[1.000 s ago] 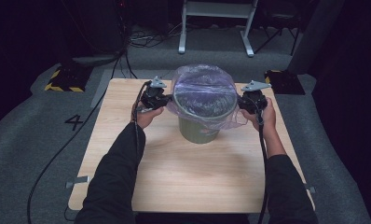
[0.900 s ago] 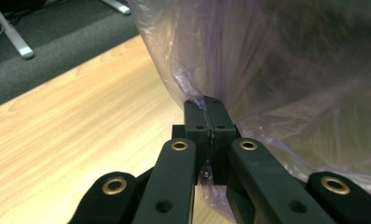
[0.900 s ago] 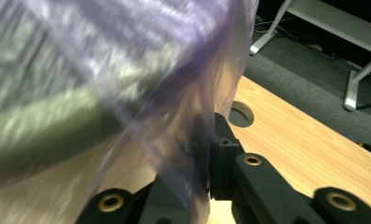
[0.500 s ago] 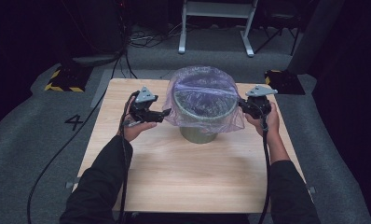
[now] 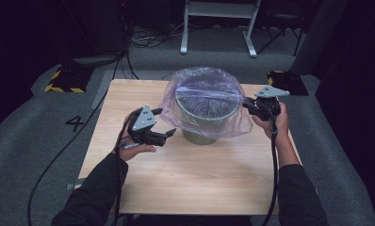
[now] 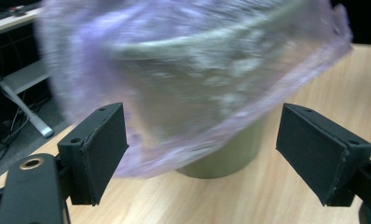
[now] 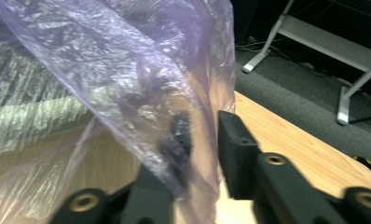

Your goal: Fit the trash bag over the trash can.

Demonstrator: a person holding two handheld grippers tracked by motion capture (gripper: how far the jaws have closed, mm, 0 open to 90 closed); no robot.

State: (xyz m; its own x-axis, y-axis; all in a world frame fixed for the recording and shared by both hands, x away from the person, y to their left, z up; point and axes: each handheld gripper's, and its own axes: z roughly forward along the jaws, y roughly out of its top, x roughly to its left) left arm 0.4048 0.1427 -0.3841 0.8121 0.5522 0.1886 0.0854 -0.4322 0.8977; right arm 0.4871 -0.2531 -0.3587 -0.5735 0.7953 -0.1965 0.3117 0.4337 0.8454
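Left claw (image 5: 169,123) has just been opened, empty, beside the green bin (image 5: 204,132); right claw (image 5: 246,103), just loosened, straddles the purple bag (image 5: 202,87) edge. Film should be regripped and pulled down evenly.

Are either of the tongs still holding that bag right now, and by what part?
Left tongs: nothing, wide open. Right tongs: the purple bag's loose edge lies between the just-opening jaws, no longer clamped.

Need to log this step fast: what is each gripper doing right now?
Left gripper: open, empty, apart from the translucent purple plastic bag.
Right gripper: jaws just opening, a fold of the bag's film between them; grip cannot be told.
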